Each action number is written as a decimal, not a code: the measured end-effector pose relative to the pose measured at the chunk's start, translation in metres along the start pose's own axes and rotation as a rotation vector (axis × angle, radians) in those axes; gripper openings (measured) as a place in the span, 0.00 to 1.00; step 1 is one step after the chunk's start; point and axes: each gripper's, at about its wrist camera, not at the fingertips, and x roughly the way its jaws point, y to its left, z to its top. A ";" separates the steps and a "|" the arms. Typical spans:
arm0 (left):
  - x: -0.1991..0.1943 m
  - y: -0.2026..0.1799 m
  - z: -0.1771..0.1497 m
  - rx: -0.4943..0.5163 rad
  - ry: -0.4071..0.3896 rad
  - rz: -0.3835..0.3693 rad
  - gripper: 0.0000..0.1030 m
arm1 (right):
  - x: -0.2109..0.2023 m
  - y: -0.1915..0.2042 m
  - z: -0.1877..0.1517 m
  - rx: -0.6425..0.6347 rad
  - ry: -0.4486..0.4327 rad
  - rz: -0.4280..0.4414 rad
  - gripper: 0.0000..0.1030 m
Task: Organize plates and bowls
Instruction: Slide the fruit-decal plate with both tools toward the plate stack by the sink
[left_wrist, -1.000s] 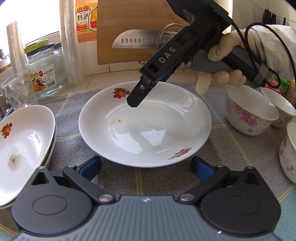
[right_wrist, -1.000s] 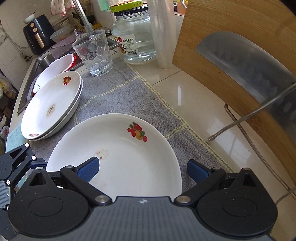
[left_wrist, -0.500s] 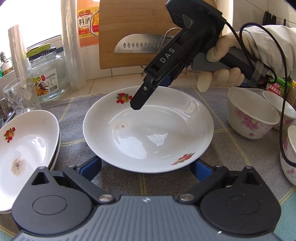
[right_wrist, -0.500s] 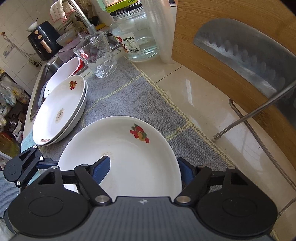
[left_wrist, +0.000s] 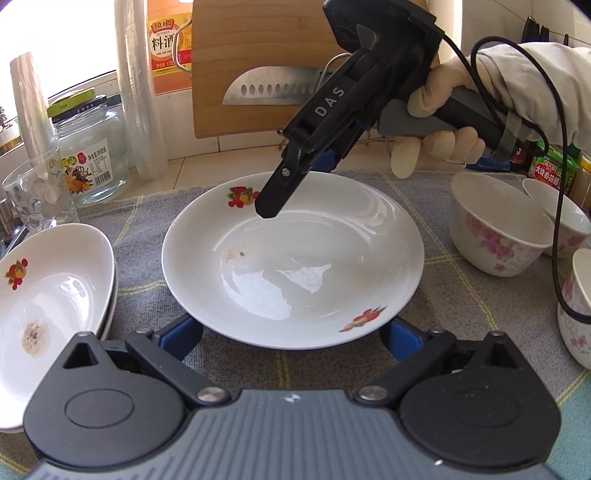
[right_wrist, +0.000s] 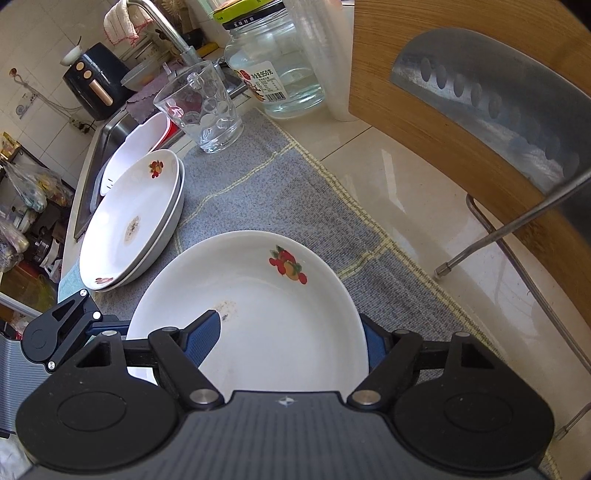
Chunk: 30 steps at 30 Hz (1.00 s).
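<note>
A white plate (left_wrist: 295, 258) with fruit prints lies on the grey mat (left_wrist: 140, 221). My right gripper (left_wrist: 295, 184) comes down on its far rim from above. In the right wrist view one pad rests inside the plate (right_wrist: 266, 302) and the other sits against the outside of the rim, so the right gripper (right_wrist: 290, 328) is shut on the plate. My left gripper (left_wrist: 291, 332) stands open at the near rim, which covers both fingertips. A stack of matching plates (left_wrist: 48, 288) sits at the left, with dried food specks on the top one.
Flowered bowls (left_wrist: 495, 236) stand to the right. A glass (left_wrist: 37, 192), a jar (left_wrist: 88, 147) and a roll of film stand at the back left. A cutting board with a cleaver (left_wrist: 258, 74) leans behind. The sink (right_wrist: 103, 147) lies beyond the plate stack (right_wrist: 133, 221).
The right gripper's jaws have closed from wide apart onto the plate's far rim. The plate's near rim now overlaps the left fingertips, where before it lay just ahead of them.
</note>
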 end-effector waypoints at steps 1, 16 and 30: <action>0.000 0.000 0.000 0.000 0.000 0.001 0.98 | 0.000 0.001 0.000 -0.002 0.001 -0.003 0.81; -0.002 0.004 0.003 0.009 0.017 -0.013 0.98 | -0.004 0.010 -0.005 0.008 -0.009 -0.005 0.81; -0.027 0.009 -0.001 0.043 0.020 -0.033 0.98 | -0.016 0.037 -0.013 0.024 -0.036 -0.002 0.81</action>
